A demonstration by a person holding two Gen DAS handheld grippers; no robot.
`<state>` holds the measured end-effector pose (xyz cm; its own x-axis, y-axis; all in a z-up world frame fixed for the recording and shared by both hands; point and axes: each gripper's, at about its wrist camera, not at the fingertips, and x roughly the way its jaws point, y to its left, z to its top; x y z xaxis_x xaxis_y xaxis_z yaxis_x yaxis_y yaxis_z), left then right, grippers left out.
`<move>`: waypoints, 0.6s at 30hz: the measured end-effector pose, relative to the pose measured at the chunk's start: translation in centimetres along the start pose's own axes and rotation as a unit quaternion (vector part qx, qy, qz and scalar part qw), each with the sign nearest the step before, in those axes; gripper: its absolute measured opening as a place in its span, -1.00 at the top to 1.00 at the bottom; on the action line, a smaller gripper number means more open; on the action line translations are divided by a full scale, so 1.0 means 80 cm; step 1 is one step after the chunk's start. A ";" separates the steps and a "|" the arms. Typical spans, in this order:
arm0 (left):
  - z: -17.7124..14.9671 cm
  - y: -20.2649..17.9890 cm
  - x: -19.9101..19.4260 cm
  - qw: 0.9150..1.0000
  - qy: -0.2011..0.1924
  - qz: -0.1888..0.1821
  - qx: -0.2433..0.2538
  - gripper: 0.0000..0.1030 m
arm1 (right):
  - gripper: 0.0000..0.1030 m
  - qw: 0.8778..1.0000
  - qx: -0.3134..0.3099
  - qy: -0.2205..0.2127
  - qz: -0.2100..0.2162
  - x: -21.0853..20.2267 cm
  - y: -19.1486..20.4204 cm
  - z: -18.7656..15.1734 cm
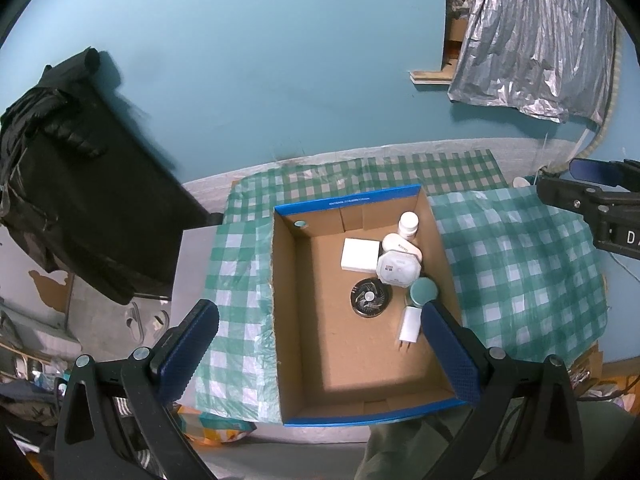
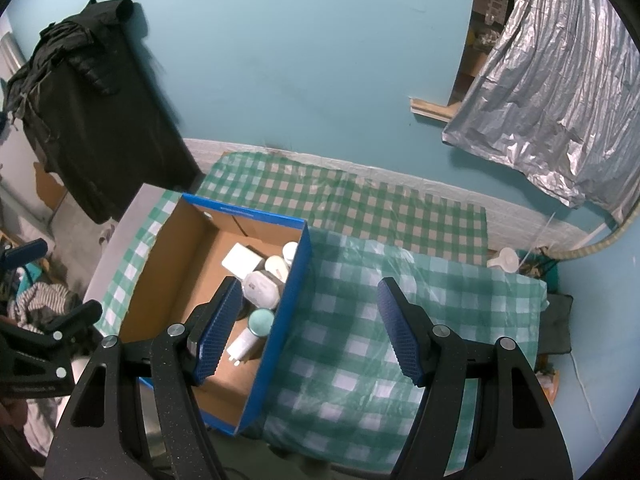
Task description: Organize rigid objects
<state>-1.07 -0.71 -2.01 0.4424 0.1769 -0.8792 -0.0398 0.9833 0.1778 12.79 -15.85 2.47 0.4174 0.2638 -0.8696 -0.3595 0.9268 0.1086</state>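
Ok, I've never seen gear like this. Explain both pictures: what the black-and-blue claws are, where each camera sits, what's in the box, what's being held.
There is no robot here. A person holds a two-finger clamp in each hand, and each clamp carries a wide-angle camera looking along its blue fingers. One picture is from the left gripper, above the cardboard box; the other is from the right gripper, over the checked cloth beside it. Each clamp also shows at the edge of the other's view. In the box lie a white square box, a white bottle, an octagonal case, a small black fan, a teal-lidded jar and a white plug. Both grippers are open and hold nothing.
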 end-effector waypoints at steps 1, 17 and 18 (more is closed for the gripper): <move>0.000 -0.001 0.000 1.000 0.000 0.002 0.001 -0.98 | -0.35 1.000 0.000 0.000 0.000 0.000 0.000 0.000; -0.004 -0.001 -0.001 1.000 -0.001 0.001 0.001 -0.98 | -0.35 1.000 -0.003 0.002 0.001 -0.001 0.002 -0.004; -0.004 -0.001 -0.001 1.000 -0.001 0.001 0.001 -0.98 | -0.35 1.000 -0.003 0.002 0.000 -0.001 0.001 -0.003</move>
<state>-1.37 -0.77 -2.12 0.4433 0.1779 -0.8786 -0.0389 0.9830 0.1794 12.52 -15.86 2.40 0.4136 0.2636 -0.8715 -0.3648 0.9250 0.1067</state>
